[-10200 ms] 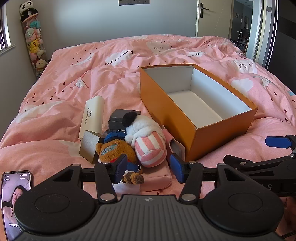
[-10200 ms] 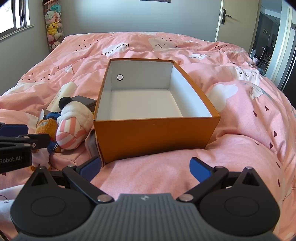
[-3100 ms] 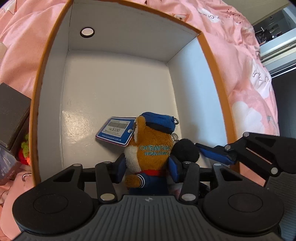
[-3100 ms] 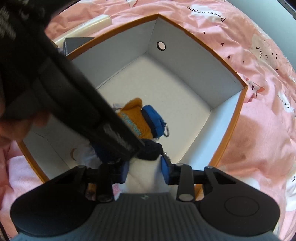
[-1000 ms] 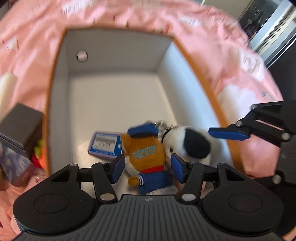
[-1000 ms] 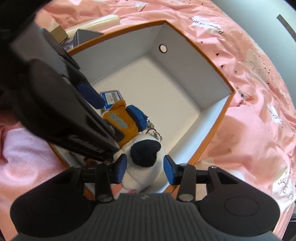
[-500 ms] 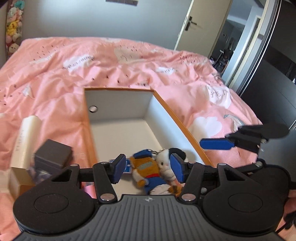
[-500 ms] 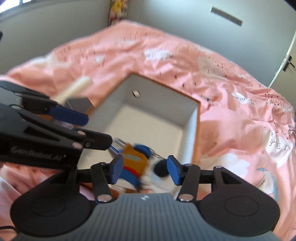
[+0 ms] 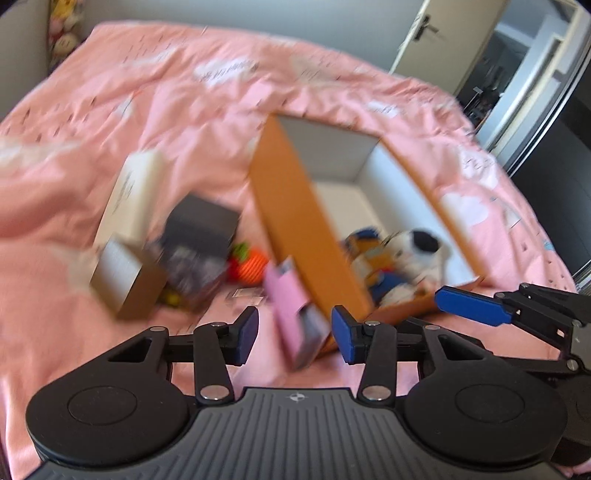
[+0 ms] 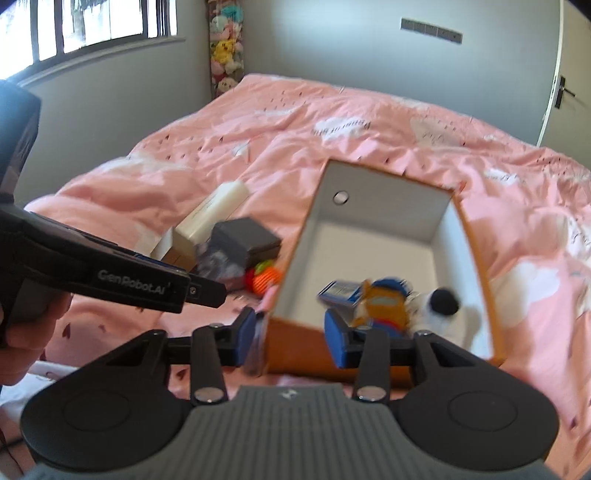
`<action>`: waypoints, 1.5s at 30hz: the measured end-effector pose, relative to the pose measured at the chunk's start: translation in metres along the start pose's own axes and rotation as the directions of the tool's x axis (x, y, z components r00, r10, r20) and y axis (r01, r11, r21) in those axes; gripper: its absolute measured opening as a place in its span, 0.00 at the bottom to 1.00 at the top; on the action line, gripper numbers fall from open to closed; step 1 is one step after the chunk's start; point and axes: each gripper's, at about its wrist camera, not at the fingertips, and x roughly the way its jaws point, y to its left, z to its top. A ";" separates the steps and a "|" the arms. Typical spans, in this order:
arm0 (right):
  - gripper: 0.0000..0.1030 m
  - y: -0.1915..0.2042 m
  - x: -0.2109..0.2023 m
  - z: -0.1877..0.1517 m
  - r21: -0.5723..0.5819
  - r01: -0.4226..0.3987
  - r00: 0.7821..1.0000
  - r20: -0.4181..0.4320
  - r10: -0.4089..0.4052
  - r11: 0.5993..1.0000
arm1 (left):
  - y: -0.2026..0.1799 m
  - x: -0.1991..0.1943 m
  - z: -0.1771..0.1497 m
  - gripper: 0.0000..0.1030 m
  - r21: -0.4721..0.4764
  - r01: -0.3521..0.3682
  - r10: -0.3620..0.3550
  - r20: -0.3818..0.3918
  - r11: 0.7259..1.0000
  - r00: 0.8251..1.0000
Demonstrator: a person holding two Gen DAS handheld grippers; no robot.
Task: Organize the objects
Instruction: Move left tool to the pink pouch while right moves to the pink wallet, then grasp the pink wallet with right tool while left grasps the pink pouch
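An orange box [image 9: 295, 221] with a white inside [image 10: 369, 251] lies on the pink bed. In it lie an orange bear plush [image 10: 384, 302] in a blue cap and a white plush [image 10: 443, 310] with a black ear; both show in the left wrist view, the bear [image 9: 369, 254] and the white plush [image 9: 417, 247]. My left gripper [image 9: 293, 334] is open and empty, above a pink case [image 9: 291, 314] leaning on the box's near left corner. My right gripper [image 10: 290, 338] is open and empty over the box's near wall.
Left of the box lie a cream tube box [image 9: 129, 195], a dark grey box [image 9: 201, 225], a tan box [image 9: 122, 280], a dark pouch [image 9: 192, 273] and an orange-red toy [image 9: 247, 266]. A door [image 9: 436, 40] stands at the far right. A window [image 10: 92, 26] is at the left.
Both grippers have pulled back and up from the box, empty, leaving the two plush toys inside. The left view has swung left over the loose items beside the box.
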 end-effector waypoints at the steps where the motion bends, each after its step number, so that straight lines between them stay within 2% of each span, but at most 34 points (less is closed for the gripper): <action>1: 0.42 0.006 0.005 -0.003 -0.004 -0.005 1.000 -0.012 0.005 1.000 | 0.006 0.002 -0.003 0.50 -0.019 -0.004 0.003 -0.020 1.000 1.000; 8: 0.38 0.040 0.050 -0.023 -0.011 0.036 0.988 -0.152 -0.037 0.999 | 0.045 0.013 -0.012 0.48 -0.103 -0.056 0.046 -0.093 0.993 0.995; 12: 0.38 0.046 0.057 -0.027 -0.043 0.060 0.983 -0.170 -0.066 0.997 | 0.066 0.020 -0.014 0.48 -0.161 -0.111 0.089 -0.138 0.981 0.986; 17: 0.38 0.041 0.065 -0.026 -0.008 0.074 0.979 -0.192 -0.074 0.997 | 0.084 0.028 -0.017 0.55 -0.236 -0.105 0.067 -0.161 0.966 0.985; 26: 0.38 0.036 0.075 -0.024 0.040 0.064 0.977 -0.205 -0.054 0.997 | 0.083 0.029 -0.015 0.56 -0.216 -0.140 0.113 -0.134 0.966 0.985; 29: 0.38 0.036 0.078 -0.022 0.049 0.050 0.978 -0.207 -0.039 0.998 | 0.079 0.028 -0.012 0.62 -0.182 -0.150 0.130 -0.118 0.972 0.984; 37: 0.33 0.034 0.096 -0.026 0.080 0.057 0.967 -0.254 -0.035 0.995 | 0.081 0.054 -0.011 0.63 -0.219 -0.107 0.063 -0.200 0.970 0.978; 40: 0.33 0.030 0.105 -0.028 0.116 0.052 0.961 -0.277 -0.018 0.992 | 0.078 0.062 -0.012 0.63 -0.221 -0.108 0.060 -0.213 0.969 0.975; 42: 0.32 0.029 0.111 -0.029 0.137 0.052 0.956 -0.292 -0.010 0.989 | 0.076 0.064 -0.012 0.58 -0.217 -0.105 0.057 -0.215 0.970 0.975; 45: 0.24 0.026 0.120 -0.032 0.166 0.060 0.951 -0.309 -0.006 0.984 | 0.073 0.066 -0.012 0.52 -0.207 -0.106 0.061 -0.215 0.973 0.975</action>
